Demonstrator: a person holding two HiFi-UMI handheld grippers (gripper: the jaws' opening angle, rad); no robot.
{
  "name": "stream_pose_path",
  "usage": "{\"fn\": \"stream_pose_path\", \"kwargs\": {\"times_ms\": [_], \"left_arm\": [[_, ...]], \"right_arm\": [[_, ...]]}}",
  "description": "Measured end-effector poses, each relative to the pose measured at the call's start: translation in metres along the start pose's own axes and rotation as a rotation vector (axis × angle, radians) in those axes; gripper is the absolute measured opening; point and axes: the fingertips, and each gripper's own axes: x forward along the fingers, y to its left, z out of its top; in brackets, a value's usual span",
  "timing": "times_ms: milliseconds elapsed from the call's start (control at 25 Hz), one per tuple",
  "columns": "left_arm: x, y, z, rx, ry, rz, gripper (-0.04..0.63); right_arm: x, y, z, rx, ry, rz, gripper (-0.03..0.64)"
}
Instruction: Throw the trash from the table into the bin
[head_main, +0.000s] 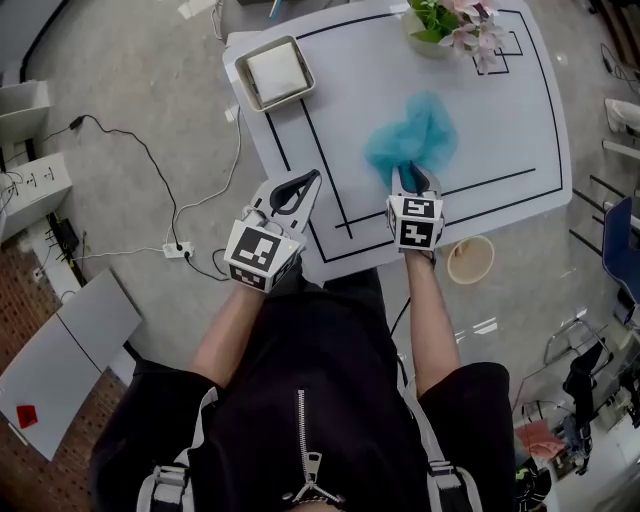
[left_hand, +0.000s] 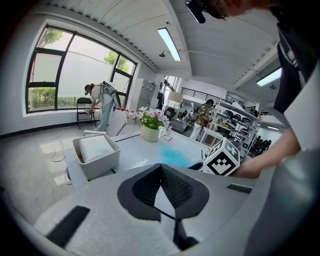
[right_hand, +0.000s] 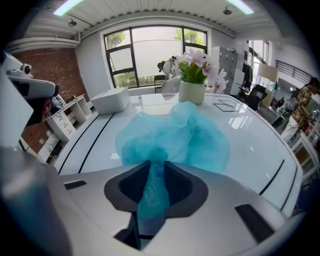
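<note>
Here the right gripper (head_main: 412, 180) pinches blue trash (head_main: 415, 135), the left gripper (head_main: 312, 179) is closed and empty; flowerpot (head_main: 430, 40) and tray (head_main: 245, 80) stand apart.

A flowerpot (head_main: 428, 43) with pink blossoms is standing at the far edge of the head view. A grey square tray (head_main: 275, 72) holding a white block is sitting well to the left of the flowerpot, about as far away. Further left of the flowerpot and nearer the camera, a white power strip (head_main: 178, 249) is lying on the floor (head_main: 150, 60), with white shelving (head_main: 30, 180) standing beyond it, while in the left gripper view a person (left_hand: 102, 106) is bending over beside a dark chair (left_hand: 84, 111) under a large window (left_hand: 55, 75), well behind the flowerpot.
</note>
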Motion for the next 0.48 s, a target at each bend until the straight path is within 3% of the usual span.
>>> {"fn": "stream_pose_path", "kwargs": {"times_ms": [200,480], "left_arm": [[-0.003,-0.003,0.006,0.01,-0.022,-0.013,0.005],[-0.011,-0.003,0.02,0.032,-0.051,-0.046,0.005]], "right_arm": [[-0.005,0.013,-0.003,-0.015,0.035,0.041,0.041],[-0.047,0.024,0.016,0.012,-0.056,-0.004,0.038]]}}
